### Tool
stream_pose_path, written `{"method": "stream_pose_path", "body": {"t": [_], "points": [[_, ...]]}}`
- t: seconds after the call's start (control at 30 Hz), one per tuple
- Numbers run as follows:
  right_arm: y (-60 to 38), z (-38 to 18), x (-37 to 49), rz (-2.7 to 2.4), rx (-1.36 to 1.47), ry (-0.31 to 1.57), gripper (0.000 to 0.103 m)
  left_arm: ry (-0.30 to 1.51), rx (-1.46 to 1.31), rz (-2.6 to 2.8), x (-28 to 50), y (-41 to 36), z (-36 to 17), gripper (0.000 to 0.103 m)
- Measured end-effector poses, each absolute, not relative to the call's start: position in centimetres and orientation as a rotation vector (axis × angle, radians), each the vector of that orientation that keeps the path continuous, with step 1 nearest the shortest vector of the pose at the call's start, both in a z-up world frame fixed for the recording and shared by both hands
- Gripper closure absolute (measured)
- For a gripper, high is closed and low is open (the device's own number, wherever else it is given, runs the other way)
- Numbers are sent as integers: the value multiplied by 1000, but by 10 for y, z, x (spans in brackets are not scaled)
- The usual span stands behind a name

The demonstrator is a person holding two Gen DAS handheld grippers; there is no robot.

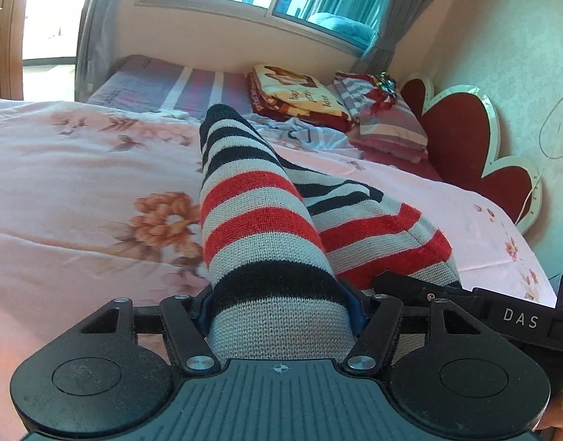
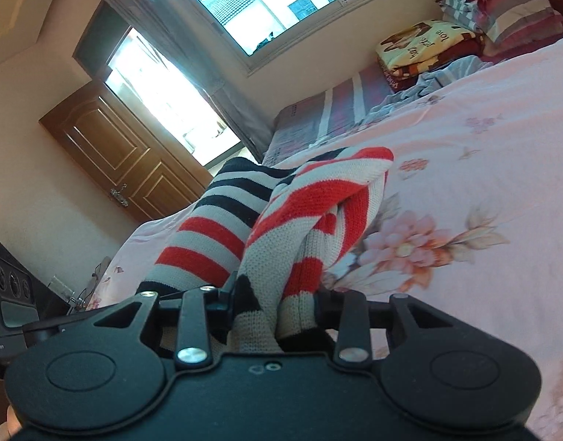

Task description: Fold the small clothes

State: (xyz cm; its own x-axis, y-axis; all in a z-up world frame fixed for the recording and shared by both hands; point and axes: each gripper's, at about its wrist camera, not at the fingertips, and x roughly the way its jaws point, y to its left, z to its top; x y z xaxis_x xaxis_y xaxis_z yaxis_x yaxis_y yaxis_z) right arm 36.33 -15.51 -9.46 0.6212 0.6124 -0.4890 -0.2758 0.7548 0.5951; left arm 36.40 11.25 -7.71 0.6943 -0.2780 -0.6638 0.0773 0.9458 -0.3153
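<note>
A knitted garment with red, grey and black stripes [image 1: 259,228] is lifted off the pink floral bed cover [image 1: 79,183]. My left gripper [image 1: 281,305] is shut on a thick roll of it, blue pads [image 1: 205,310] pressing both sides. In the right wrist view the same garment [image 2: 318,198] bunches up from my right gripper [image 2: 277,305], which is shut on a folded grey and red part. The two grippers are close side by side. The right tool's black housing [image 1: 501,312] shows at the lower right of the left wrist view, and its fingertips are hidden there by cloth.
The bed cover [image 2: 483,147] spreads out beyond the garment. A crumpled light blue garment [image 1: 307,136], a folded printed blanket [image 1: 292,95] and striped pillows [image 1: 384,121] lie near the red heart-shaped headboard [image 1: 461,139]. A wooden door [image 2: 108,147] stands past the bed's foot.
</note>
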Motion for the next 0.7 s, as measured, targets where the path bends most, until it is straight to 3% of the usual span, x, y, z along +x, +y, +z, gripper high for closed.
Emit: {"method": "stream_pose_path", "body": {"t": [0.3,0.53,0.6,0.7], "points": [[3,-104,359,562,439,712,69,759,-281,-137,364,270,-99,38],[47,-144,372,507,418,799,69,808,-308,-99,373,329,-159,38],[43,-161,371,477,429,844,69,807,-350,-106,366,338,-181,22],[29,-173,366,462,480,860,63,793,-358,-101,362,332,-186,20]]}}
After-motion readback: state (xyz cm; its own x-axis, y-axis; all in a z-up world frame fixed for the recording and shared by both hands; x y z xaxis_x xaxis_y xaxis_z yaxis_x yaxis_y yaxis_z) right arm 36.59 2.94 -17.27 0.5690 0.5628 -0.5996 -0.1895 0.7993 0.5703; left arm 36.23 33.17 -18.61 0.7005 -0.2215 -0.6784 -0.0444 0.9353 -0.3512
